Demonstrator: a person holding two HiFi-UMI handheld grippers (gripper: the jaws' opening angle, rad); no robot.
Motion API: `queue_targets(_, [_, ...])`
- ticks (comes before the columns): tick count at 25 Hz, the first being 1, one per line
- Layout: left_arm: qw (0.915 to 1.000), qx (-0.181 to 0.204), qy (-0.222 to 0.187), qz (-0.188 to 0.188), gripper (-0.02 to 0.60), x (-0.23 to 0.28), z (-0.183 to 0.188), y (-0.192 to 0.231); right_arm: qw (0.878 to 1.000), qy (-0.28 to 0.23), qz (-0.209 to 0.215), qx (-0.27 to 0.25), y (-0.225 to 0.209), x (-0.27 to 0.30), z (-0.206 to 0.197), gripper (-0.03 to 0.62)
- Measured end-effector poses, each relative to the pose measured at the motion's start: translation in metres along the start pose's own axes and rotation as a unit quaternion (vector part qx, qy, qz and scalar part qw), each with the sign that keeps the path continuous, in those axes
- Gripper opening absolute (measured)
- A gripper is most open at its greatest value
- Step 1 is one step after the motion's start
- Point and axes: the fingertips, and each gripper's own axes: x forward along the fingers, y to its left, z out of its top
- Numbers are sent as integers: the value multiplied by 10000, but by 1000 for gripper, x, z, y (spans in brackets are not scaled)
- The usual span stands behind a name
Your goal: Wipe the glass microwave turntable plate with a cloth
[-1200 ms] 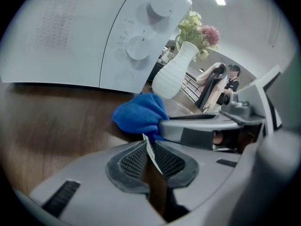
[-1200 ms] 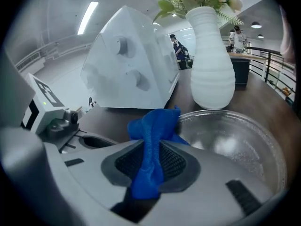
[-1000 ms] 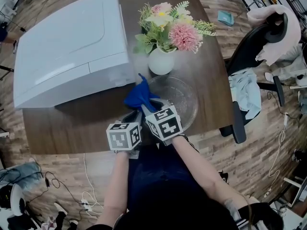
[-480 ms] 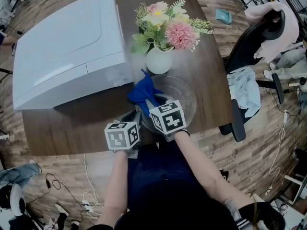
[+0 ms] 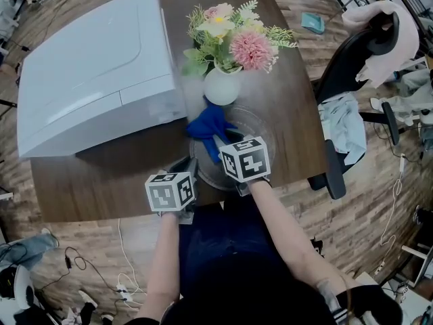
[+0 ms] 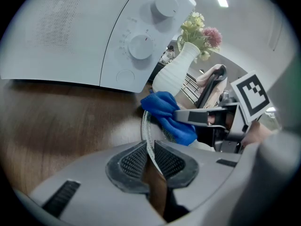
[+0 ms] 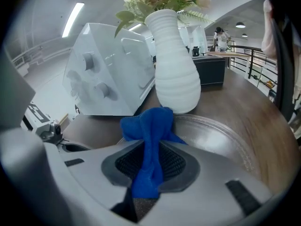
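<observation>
Pinching the plate [image 5: 269,135] rim, left tongs [image 6: 149,150] sit beside right tongs [image 7: 150,160] holding cloth [image 7: 151,125].

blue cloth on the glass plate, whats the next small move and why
Probably sweep the right gripper back toward the near rim, dragging the blue cloth across the plate. The cloth sits at the far rim by the vase, and the left gripper pinches the near rim, steadying the plate.
</observation>
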Motion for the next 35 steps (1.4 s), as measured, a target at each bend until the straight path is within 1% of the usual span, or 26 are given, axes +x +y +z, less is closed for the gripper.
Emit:
queue_targets(8, [9999,97,-59,94,51,0,0,-1,9997,-100,-184,130,-24,-4,-2,80])
queue_targets(30, [9998,138,-79,123,51,0,0,-1,9961,-275,-729,418,-88,-34,-2,80])
queue_targets(35, [9998,126,-98,140,52,0,0,-1,9932,-331,-1090,245,-110,-45,-3,81])
